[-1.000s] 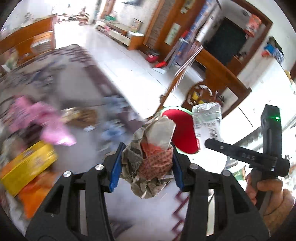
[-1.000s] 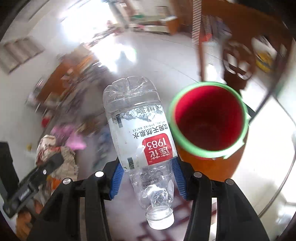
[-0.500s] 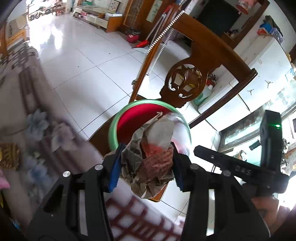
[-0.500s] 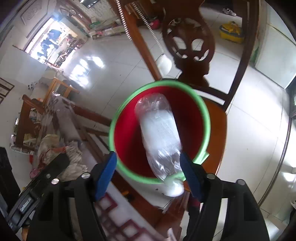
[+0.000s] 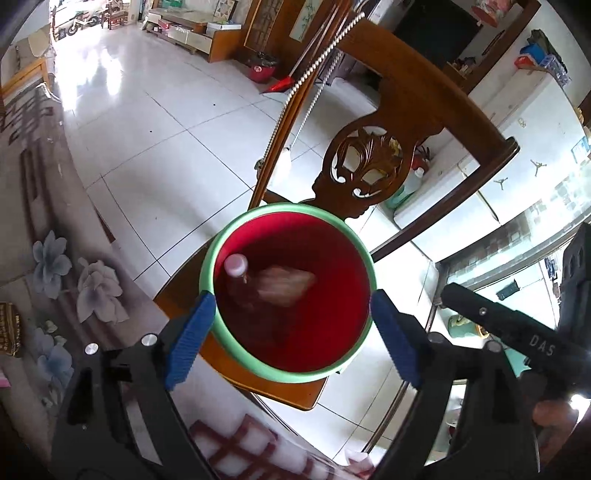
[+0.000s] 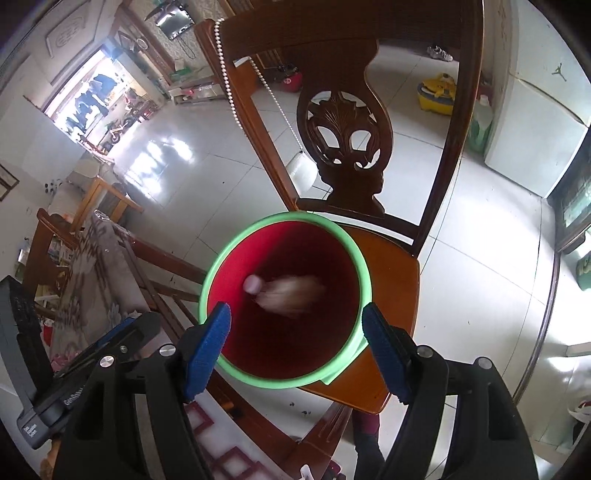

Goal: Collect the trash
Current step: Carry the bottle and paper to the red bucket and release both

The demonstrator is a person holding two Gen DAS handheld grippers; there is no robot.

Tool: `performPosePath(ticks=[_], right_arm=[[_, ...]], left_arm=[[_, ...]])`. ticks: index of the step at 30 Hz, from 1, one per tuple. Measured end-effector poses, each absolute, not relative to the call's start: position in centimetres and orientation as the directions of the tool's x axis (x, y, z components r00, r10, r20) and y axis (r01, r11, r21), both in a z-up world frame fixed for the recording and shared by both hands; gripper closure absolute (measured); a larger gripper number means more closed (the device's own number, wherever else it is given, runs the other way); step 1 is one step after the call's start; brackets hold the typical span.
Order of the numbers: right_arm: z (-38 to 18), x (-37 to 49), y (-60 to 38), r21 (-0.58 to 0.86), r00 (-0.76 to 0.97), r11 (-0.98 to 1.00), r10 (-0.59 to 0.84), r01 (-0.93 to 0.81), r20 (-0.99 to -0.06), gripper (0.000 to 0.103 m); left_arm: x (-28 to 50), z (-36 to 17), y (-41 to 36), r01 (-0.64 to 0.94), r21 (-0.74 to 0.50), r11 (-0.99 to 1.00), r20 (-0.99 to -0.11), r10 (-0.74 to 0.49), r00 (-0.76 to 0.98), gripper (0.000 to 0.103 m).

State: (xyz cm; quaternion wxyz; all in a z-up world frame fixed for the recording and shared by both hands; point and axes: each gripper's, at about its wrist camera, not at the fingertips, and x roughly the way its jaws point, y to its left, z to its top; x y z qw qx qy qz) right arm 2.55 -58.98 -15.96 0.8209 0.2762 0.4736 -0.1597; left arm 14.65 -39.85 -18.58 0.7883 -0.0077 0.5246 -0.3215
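Hovering over red bin (image 5: 258,343) on chair seat (image 6: 391,273), both grippers spread.
Left gripper (image 5: 291,334) just opened, right gripper (image 6: 295,349) too, both empty; bottle (image 5: 236,273) and blurred paper wad (image 5: 286,282) inside bin.

Glossy white tiled floor (image 5: 155,122) reflecting bright daylight from open doorway (image 6: 92,92) at far end. Dark carved wooden chair (image 6: 347,140) with openwork back, polished seat. String of white beads (image 6: 236,107) draped over chair frame. Low wooden cabinet (image 5: 192,33) along far wall. Grey floral tablecloth (image 5: 55,266) at left edge. White cupboard (image 6: 532,125) at right.
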Motion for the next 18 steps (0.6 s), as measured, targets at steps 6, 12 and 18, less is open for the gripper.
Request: performPosePath(ticks=[6, 12, 18], right_arm=[[-14.9, 2.5, -56.3, 0.314, 0.519, 0.814, 0.018, 0.489, -0.855, 0.032], [-14.2, 3.0, -51.8, 0.317, 0.532, 0.847, 0.049, 0.427, -0.846, 0.027], [-14.0, 4.1, -44.9, 0.315, 0.523, 0.892, 0.109, 0.323, -0.845, 0.027]], left_arm=[[13.0, -15.8, -36.0, 0.479, -0.336, 0.811, -0.794, -0.517, 0.318, 0.019], [9.8, -13.6, -29.4, 0.381, -0.356, 0.853, -0.769, -0.499, 0.400, 0.016], [7.6, -12.6, -22.5, 0.294, -0.352, 0.889, -0.766, -0.454, 0.454, 0.016]])
